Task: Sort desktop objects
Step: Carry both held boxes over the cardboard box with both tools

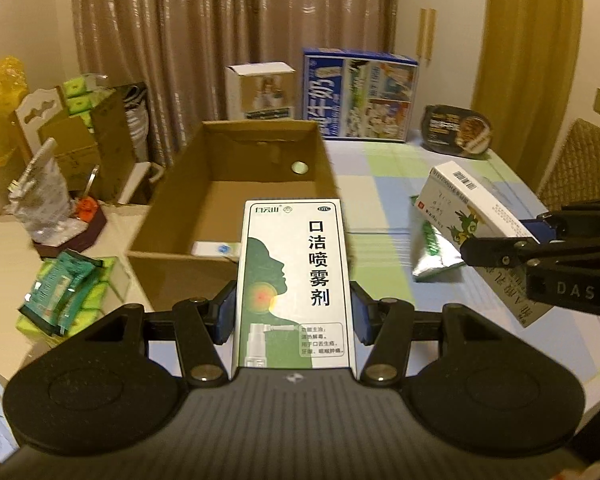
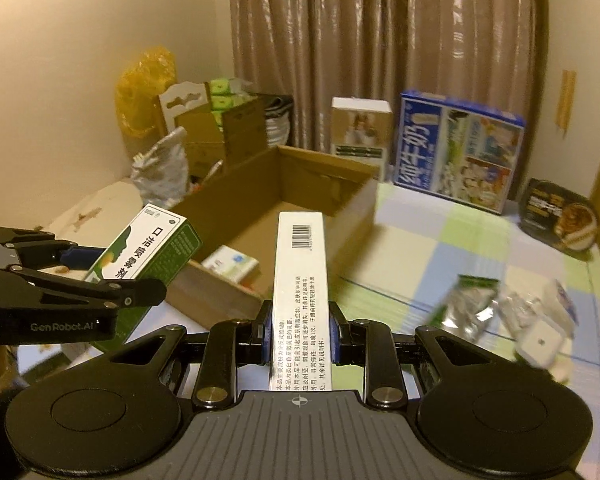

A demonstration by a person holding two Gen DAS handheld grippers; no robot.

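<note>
My left gripper (image 1: 293, 312) is shut on a white and green spray medicine box (image 1: 294, 276), held just before the near wall of an open cardboard box (image 1: 236, 196). It also shows in the right wrist view (image 2: 148, 252). My right gripper (image 2: 299, 334) is shut on a long white medicine box (image 2: 300, 280) with a barcode; the box also shows in the left wrist view (image 1: 472, 208), to the right of the cardboard box (image 2: 340, 184). A small white packet (image 2: 231, 263) lies inside the cardboard box.
A silver and green sachet (image 2: 466, 304) and a white square item (image 2: 540, 342) lie on the checked tablecloth (image 2: 440, 240) at the right. A blue milk carton box (image 2: 460, 152), a small white box (image 2: 360, 128) and a black bowl (image 2: 560, 216) stand at the back. Clutter sits left.
</note>
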